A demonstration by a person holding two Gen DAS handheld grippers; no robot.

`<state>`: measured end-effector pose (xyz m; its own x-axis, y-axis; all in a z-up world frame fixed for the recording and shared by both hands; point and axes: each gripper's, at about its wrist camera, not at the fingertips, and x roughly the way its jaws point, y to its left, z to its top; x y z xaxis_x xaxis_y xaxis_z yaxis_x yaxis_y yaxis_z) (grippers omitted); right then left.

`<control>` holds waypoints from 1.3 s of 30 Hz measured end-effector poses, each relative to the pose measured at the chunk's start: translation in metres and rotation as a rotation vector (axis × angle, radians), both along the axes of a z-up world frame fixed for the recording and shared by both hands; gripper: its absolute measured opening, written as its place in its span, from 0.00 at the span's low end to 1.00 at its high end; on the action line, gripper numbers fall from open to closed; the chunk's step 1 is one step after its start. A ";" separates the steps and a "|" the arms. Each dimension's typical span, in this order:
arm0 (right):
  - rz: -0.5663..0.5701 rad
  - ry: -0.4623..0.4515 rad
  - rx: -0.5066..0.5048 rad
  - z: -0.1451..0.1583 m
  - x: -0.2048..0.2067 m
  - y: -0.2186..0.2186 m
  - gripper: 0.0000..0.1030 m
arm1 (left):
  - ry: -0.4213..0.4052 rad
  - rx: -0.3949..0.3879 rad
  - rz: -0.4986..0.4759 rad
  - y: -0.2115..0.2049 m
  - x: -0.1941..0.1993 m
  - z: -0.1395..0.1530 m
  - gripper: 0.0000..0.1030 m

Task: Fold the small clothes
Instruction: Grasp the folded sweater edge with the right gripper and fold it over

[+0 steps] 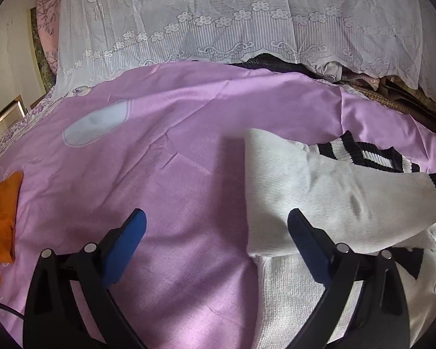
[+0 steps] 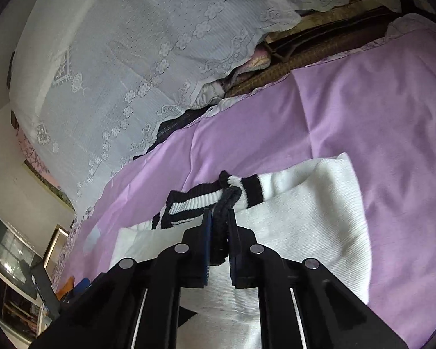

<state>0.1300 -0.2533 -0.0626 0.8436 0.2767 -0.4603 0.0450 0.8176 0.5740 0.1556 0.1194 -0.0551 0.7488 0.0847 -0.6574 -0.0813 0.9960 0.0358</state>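
A small white knit sweater (image 1: 328, 200) with black-and-white striped trim lies on a purple sheet (image 1: 160, 151), at the right of the left wrist view. My left gripper (image 1: 216, 218) stands open above the sheet, its right finger (image 1: 305, 238) over the sweater's left edge, nothing between the pads. In the right wrist view my right gripper (image 2: 219, 215) is shut on the dark ribbed edge of the white sweater (image 2: 305, 212), lifting a bunched fold of trim (image 2: 226, 200) between the pads. A black bow shape (image 1: 407, 261) shows on the sweater's front.
An orange cloth (image 1: 0, 218) lies at the left edge of the sheet. A white lace cover (image 1: 218, 14) drapes over the pile behind the bed. Dark garments and a woven mat (image 1: 378, 96) sit under its hem. Furniture (image 2: 20, 261) stands at the far left.
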 end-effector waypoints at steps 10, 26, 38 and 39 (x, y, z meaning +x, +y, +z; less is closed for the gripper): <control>-0.082 0.109 0.033 -0.034 -0.005 -0.063 0.10 | 0.085 0.063 -0.004 -0.010 0.011 -0.013 0.93; -0.040 0.028 0.009 -0.010 -0.007 -0.042 0.14 | 0.038 0.007 -0.202 -0.081 0.029 0.029 0.93; 0.010 0.159 -0.035 -0.044 0.022 -0.034 0.00 | 0.221 -0.113 -0.024 -0.030 0.080 -0.026 0.96; -0.009 0.156 -0.037 -0.043 0.019 -0.034 0.00 | 0.206 -0.085 -0.021 -0.033 0.077 -0.024 0.96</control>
<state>0.1493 -0.2878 -0.1056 0.7632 0.2499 -0.5959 0.1385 0.8375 0.5286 0.2325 0.0865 -0.0795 0.5986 0.0086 -0.8010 -0.0604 0.9976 -0.0344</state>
